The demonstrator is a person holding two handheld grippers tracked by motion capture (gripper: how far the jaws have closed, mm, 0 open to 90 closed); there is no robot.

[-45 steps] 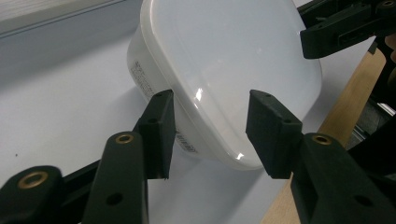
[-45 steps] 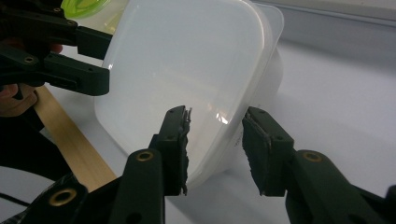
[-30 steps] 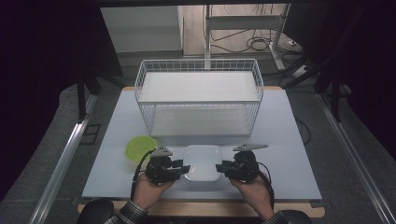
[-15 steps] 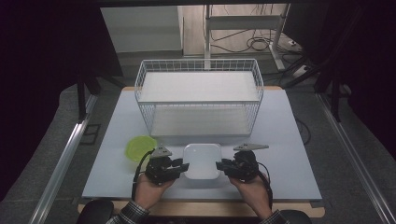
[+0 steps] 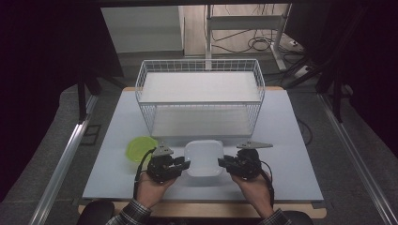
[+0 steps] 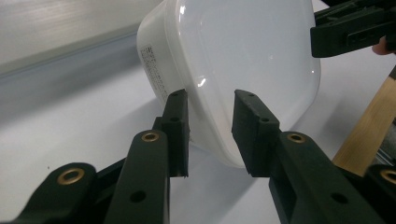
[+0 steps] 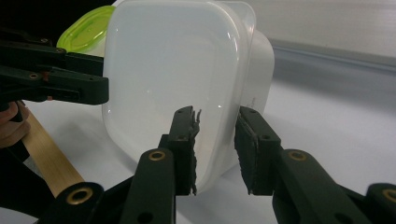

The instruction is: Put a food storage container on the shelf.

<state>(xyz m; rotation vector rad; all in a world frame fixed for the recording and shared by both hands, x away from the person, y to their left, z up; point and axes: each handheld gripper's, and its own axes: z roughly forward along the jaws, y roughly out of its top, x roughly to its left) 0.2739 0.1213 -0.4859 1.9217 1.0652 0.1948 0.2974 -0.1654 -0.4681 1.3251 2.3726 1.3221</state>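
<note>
One table (image 5: 291, 140) carries everything, its pale top reaching from the person's edge back to one white wire basket (image 5: 201, 101) standing at the far middle. In front of the basket, near the front edge, sits one white plastic container (image 5: 203, 158), roughly square with rounded corners, so it has no clear long axis; its flat sides run square to the table edges. In the two gripper views its broad smooth face is turned toward the cameras. One green bowl (image 5: 140, 147) lies just left of it, close behind the left gripper.

The container lies between the two grippers. The left gripper (image 5: 184, 165) meets its left side and the right gripper (image 5: 224, 163) its right side, each held in one hand. In the left gripper view the jaws are spread, straddling the container's rim without pressing it. In the right gripper view the jaws are likewise apart, with the rim between them.
</note>
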